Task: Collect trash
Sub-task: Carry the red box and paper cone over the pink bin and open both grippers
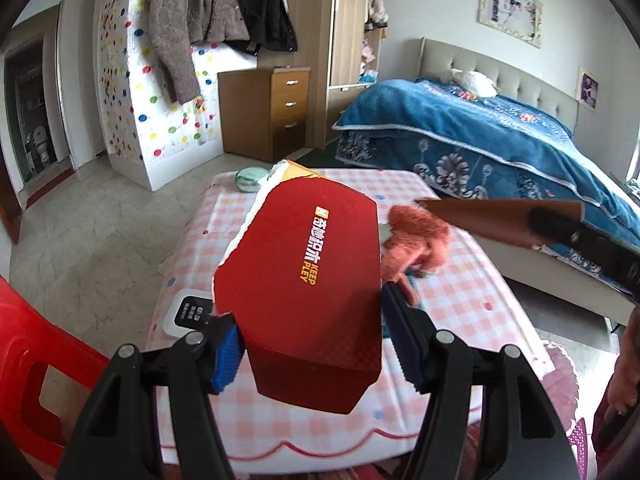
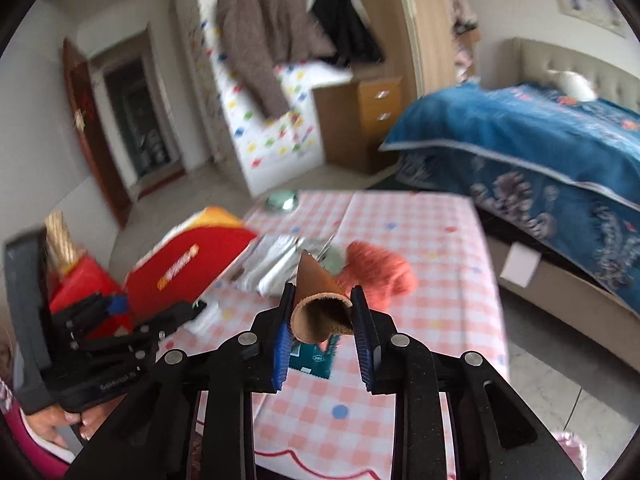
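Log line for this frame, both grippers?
left gripper: shut on red box | right gripper: shut on brown cone | above checked table

Both wrist views look down over the checked table [image 1: 460, 304], close

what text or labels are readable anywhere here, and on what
"KEEP PLEY": orange letters on the red cardboard box, beside white Chinese characters too distorted to transcribe.
Embossed lettering on the black left gripper body: too blurred to read.
White lidded container label: too small.
Framed wall picture: no legible text.
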The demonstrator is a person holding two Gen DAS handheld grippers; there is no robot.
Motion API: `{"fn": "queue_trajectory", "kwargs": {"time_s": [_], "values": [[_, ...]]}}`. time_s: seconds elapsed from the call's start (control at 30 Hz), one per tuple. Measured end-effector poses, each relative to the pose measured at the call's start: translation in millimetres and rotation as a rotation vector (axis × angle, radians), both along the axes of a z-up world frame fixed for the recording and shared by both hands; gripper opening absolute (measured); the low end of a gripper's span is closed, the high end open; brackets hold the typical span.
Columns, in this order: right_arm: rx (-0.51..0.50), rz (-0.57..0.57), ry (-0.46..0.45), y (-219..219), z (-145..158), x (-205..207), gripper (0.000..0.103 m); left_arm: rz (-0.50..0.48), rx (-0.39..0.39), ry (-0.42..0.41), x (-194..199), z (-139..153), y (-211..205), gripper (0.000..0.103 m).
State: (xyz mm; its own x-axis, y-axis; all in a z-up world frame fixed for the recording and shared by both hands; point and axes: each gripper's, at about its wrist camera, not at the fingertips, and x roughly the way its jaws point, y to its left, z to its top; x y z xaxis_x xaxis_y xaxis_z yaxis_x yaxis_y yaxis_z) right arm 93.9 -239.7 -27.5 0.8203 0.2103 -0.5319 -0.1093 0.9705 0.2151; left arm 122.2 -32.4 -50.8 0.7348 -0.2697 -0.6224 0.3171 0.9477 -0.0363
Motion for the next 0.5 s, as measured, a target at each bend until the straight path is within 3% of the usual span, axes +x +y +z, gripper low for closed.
{"fn": "queue_trajectory", "kwargs": {"time_s": [0.23, 0.5], "values": [[0.033, -0.128, 0.019, -39.5, 3.5, -66.2, 0.027, -0.134, -0.015, -0.045, -50.7, 6.0, -46.3, 0.061], [0.023, -0.312, 0.066, -72.4, 0.8, -143.0, 0.027, -0.367, 0.011, -0.011, -96.9, -12.7, -127.4, 0.061]]}}
